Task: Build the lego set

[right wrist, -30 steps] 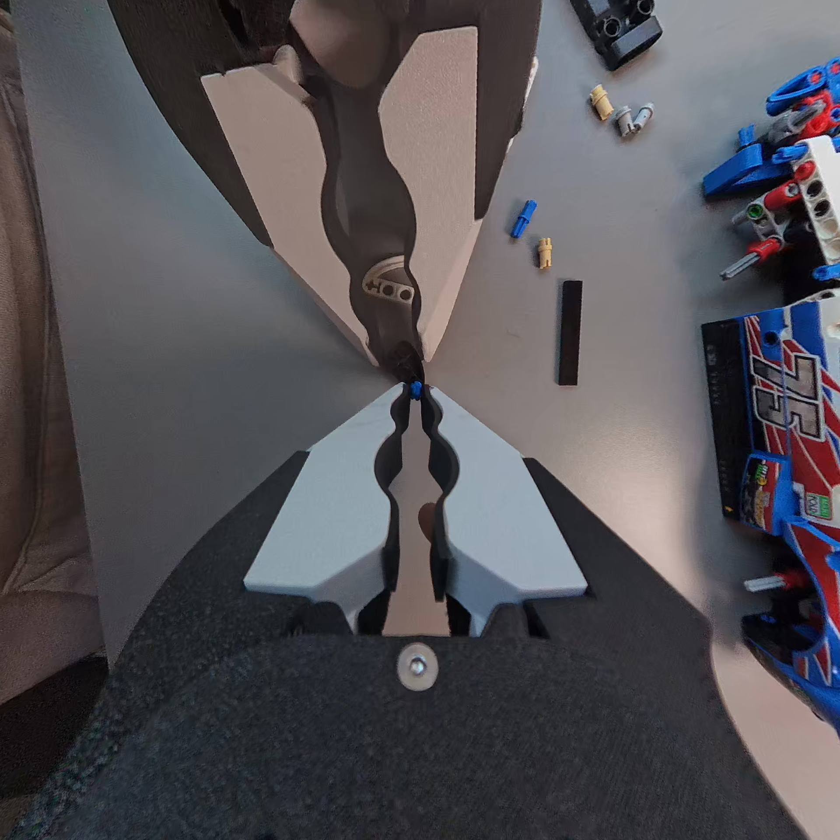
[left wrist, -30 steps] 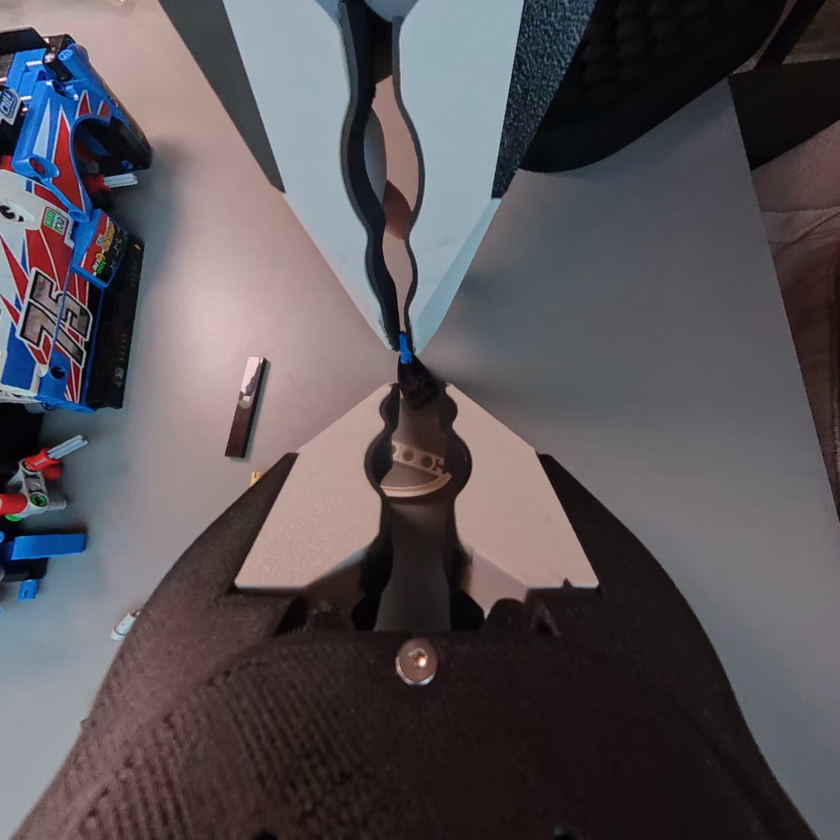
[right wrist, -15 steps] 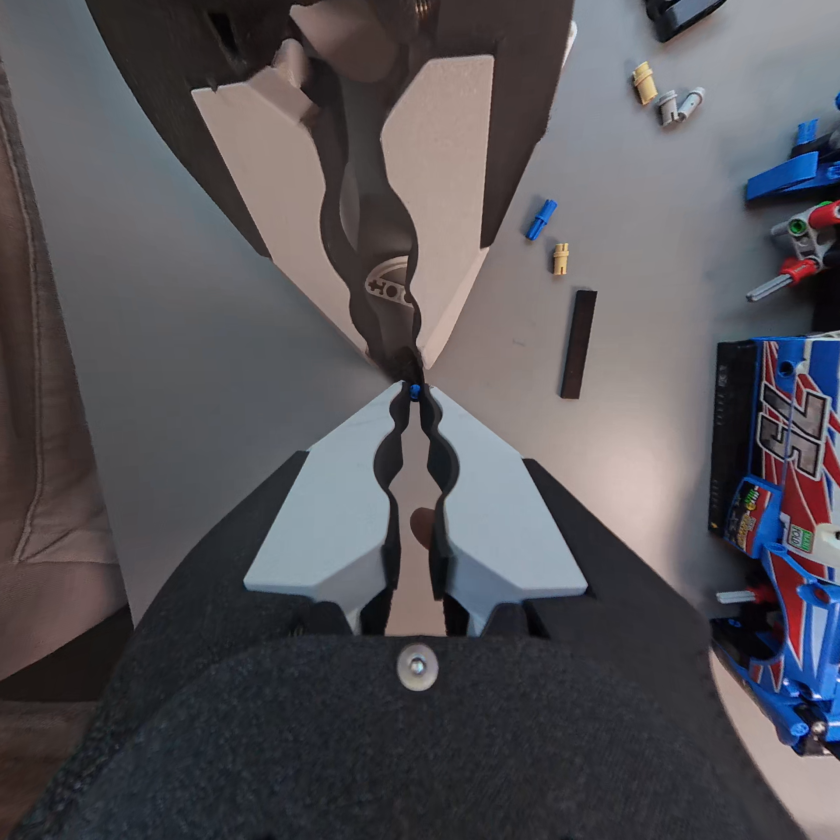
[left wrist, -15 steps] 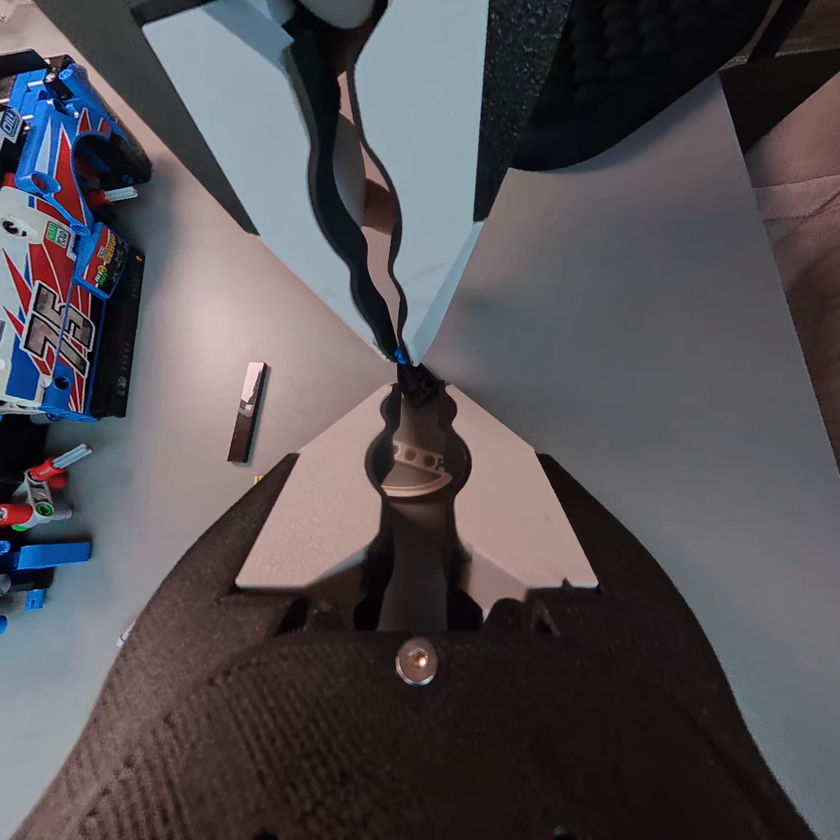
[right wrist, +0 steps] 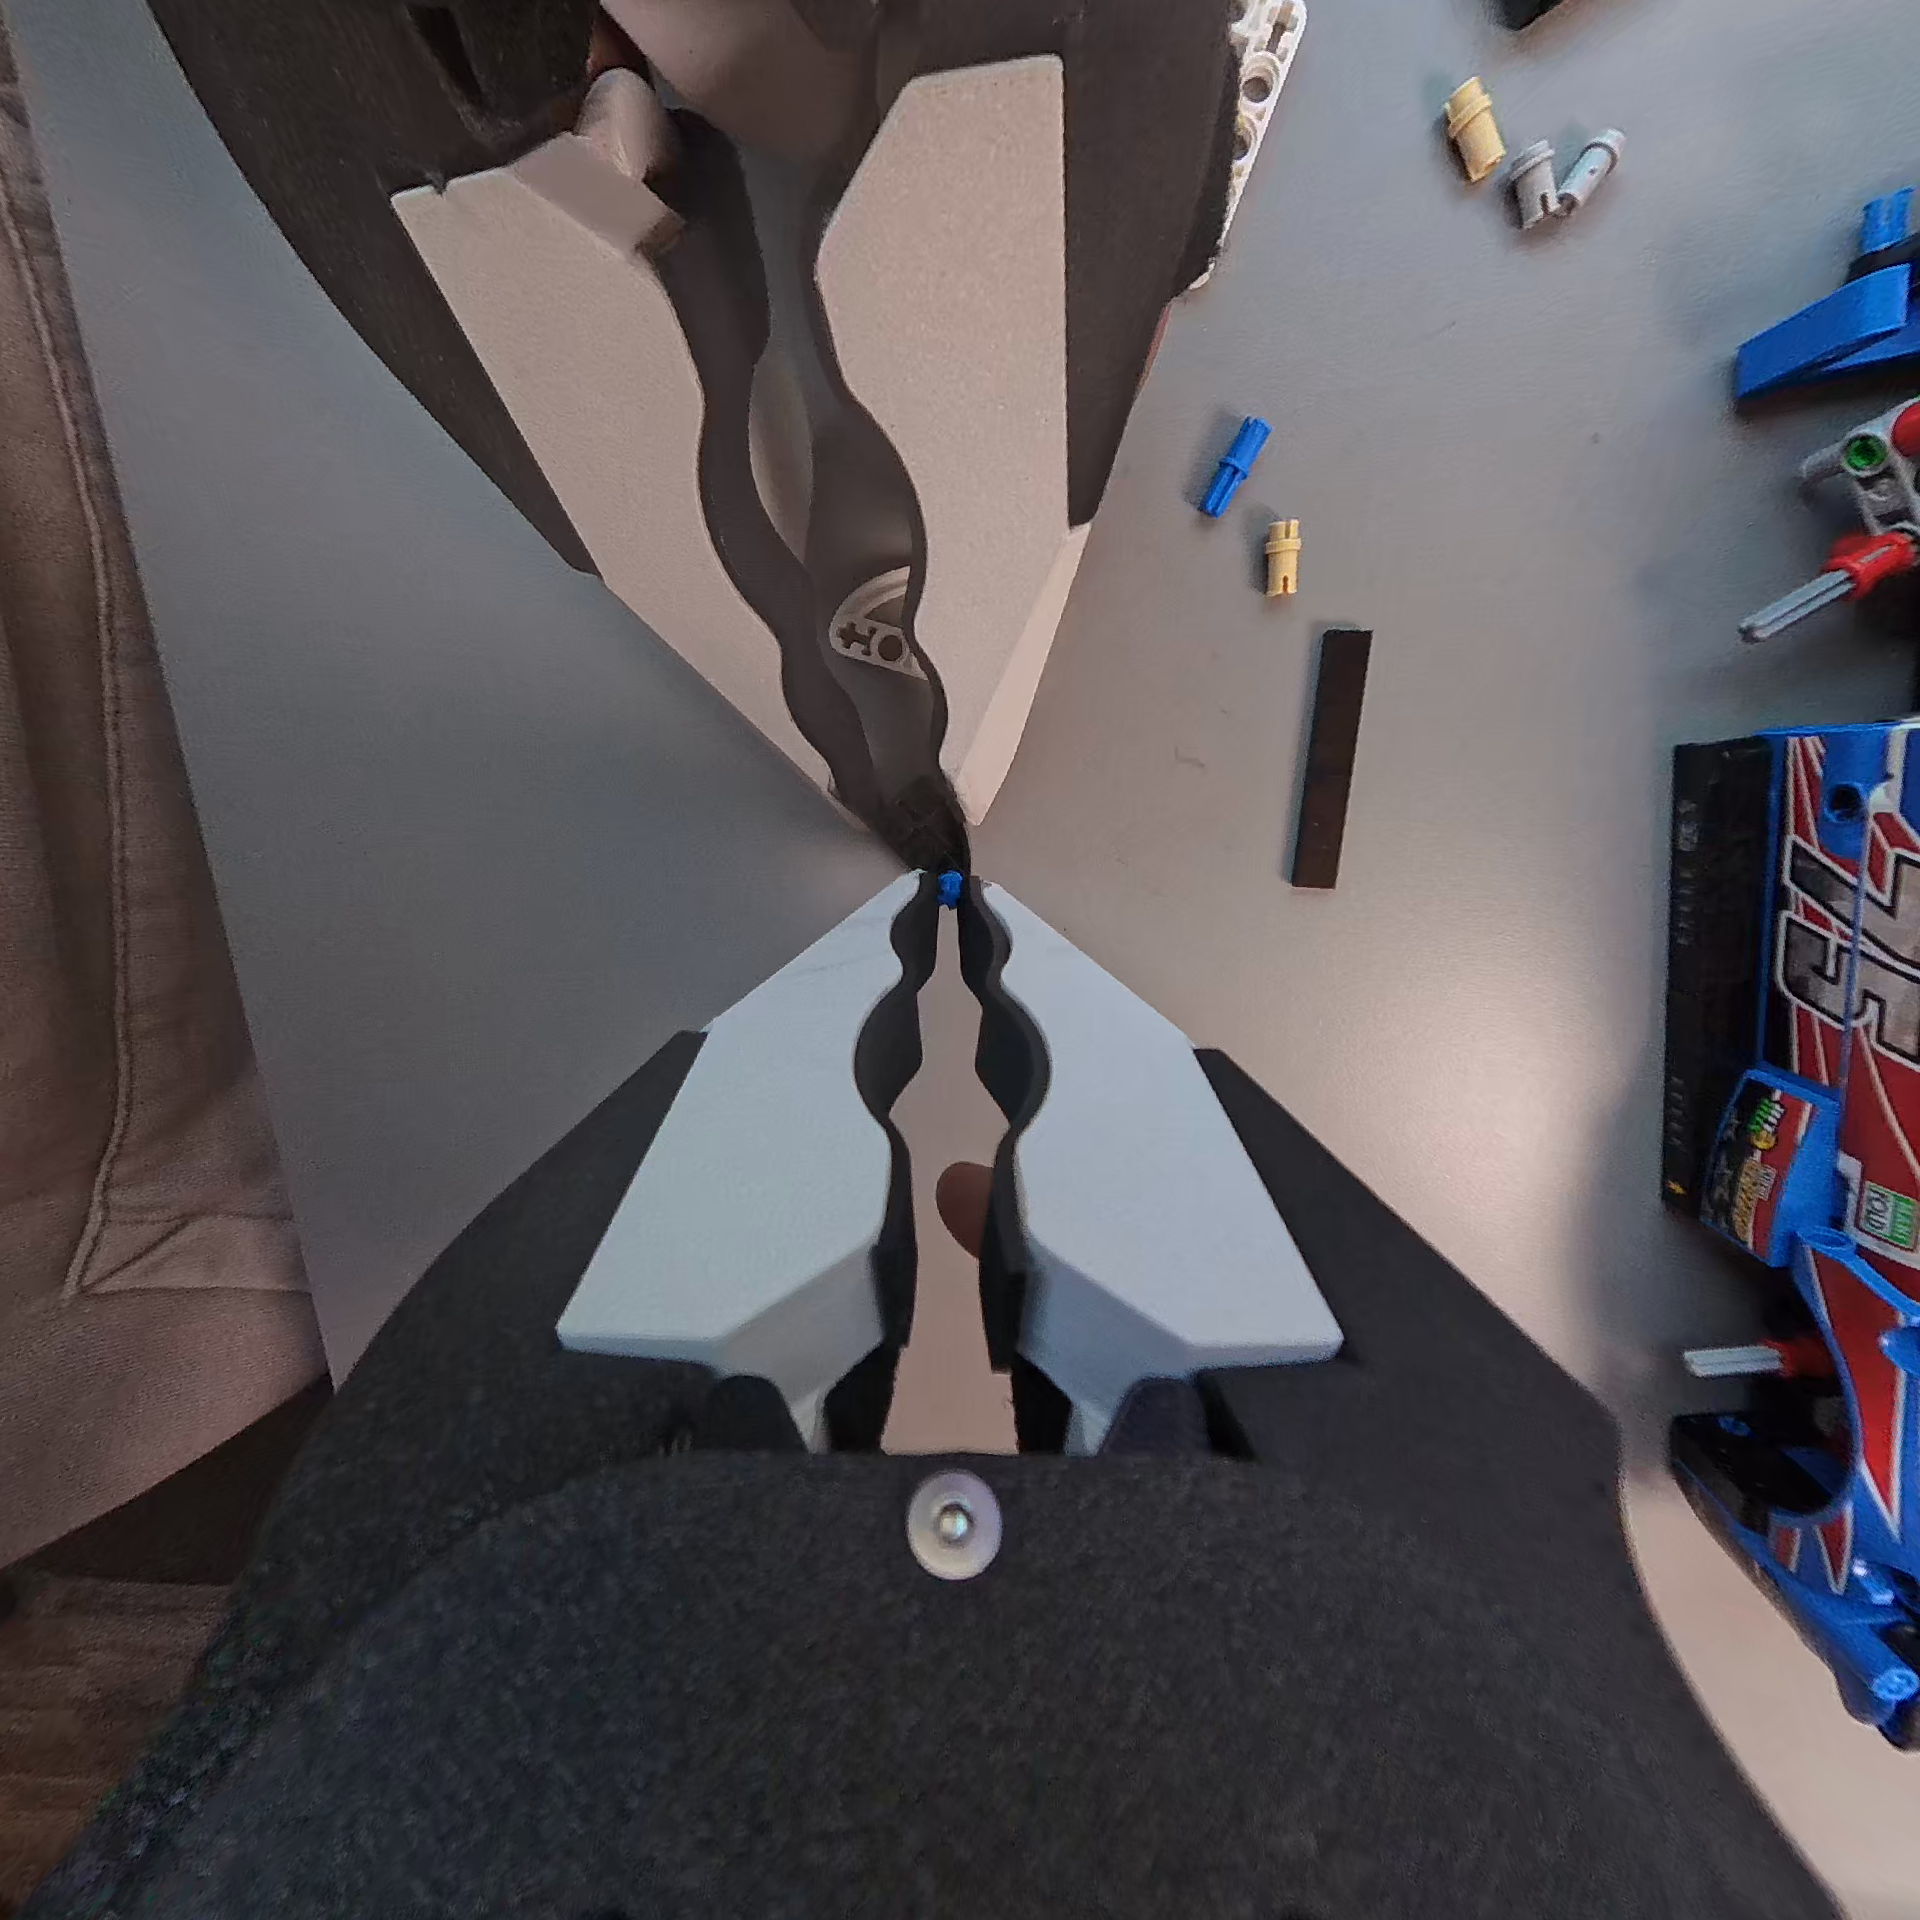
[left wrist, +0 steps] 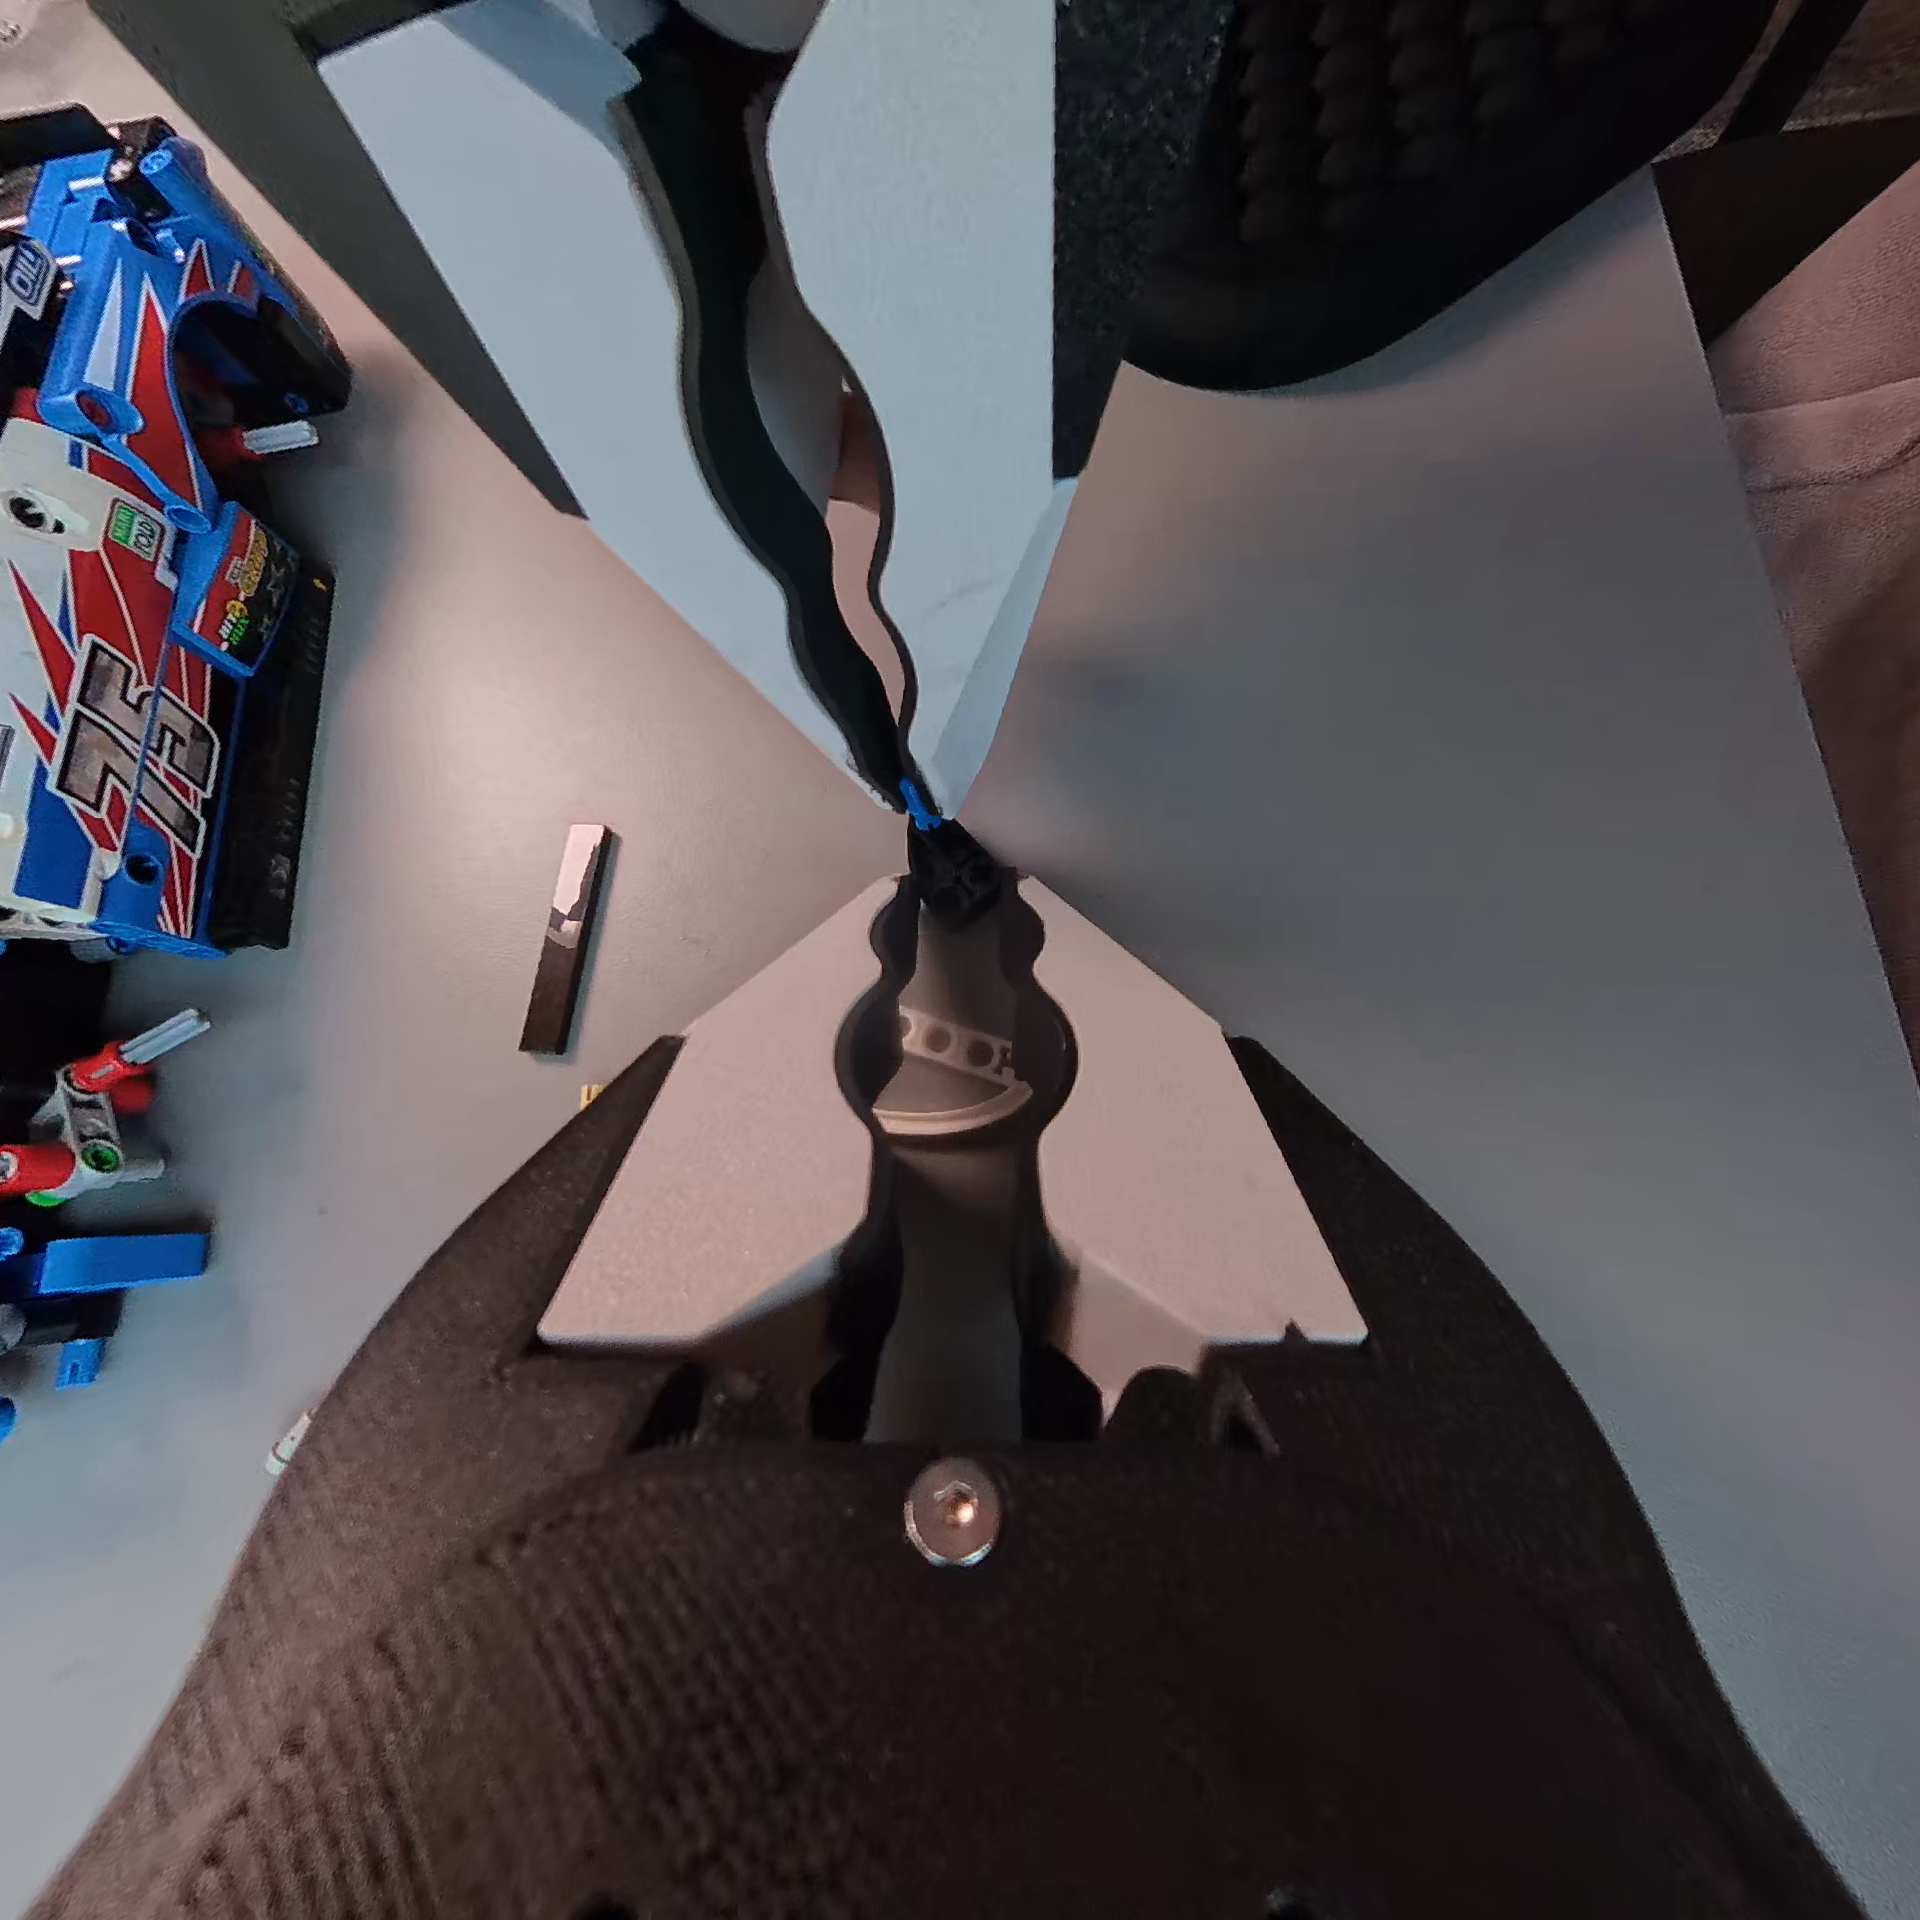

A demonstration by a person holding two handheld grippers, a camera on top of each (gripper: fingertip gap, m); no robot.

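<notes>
Right gripper (right wrist: 951,883) clamped on small blue plastic pin (right wrist: 948,886), left gripper (left wrist: 956,883) clamped on small black plastic connector (left wrist: 958,871): keep both coaxial, press straight, avoid twisting.

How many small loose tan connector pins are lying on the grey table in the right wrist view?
2. One small tan plastic pin lies near the top edge, beside a grey connector; the other lies just below the loose blue pin. More may be hidden behind the tools.

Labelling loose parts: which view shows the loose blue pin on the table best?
Right wrist view: the small loose blue plastic pin lies in plain sight on the grey table, beside a tan pin. Left wrist view does not show it; its own gripper body covers that area.
</notes>
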